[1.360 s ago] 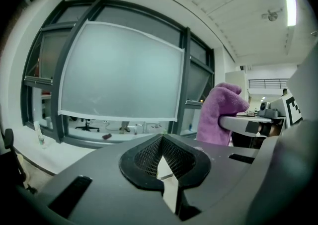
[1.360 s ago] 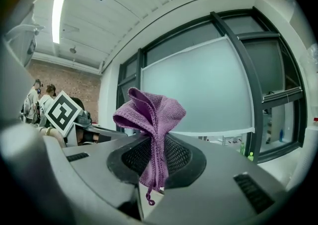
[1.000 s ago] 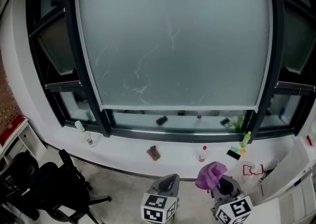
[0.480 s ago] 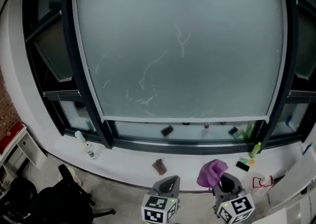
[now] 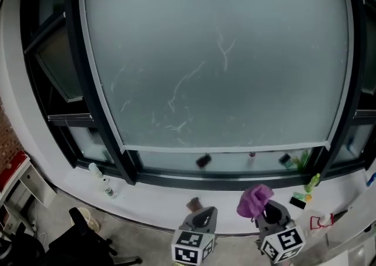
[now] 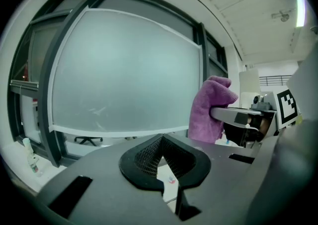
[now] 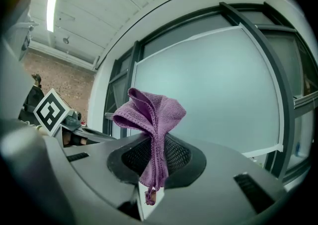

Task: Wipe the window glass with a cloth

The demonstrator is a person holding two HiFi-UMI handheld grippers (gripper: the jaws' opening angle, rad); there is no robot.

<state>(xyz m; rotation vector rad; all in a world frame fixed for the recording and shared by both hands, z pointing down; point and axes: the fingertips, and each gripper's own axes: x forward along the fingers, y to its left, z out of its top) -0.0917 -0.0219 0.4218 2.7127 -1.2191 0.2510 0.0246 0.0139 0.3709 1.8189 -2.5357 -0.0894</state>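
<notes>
The right tool (image 5: 265, 209) clamps a bunched purple cloth (image 5: 254, 199), held upright low in front of the frosted window glass (image 5: 217, 59), while the left tool (image 5: 204, 214) beside it is closed and empty.

Two handheld grippers sit side by side, low in the head view, both aimed forward and upward. The left gripper (image 5: 202, 214) has its jaws pressed together with nothing between them. The right gripper (image 5: 268, 212), just beside it, has its jaws clamped on a bunched purple cloth (image 5: 254, 199) that rises above the jaw tips.
</notes>
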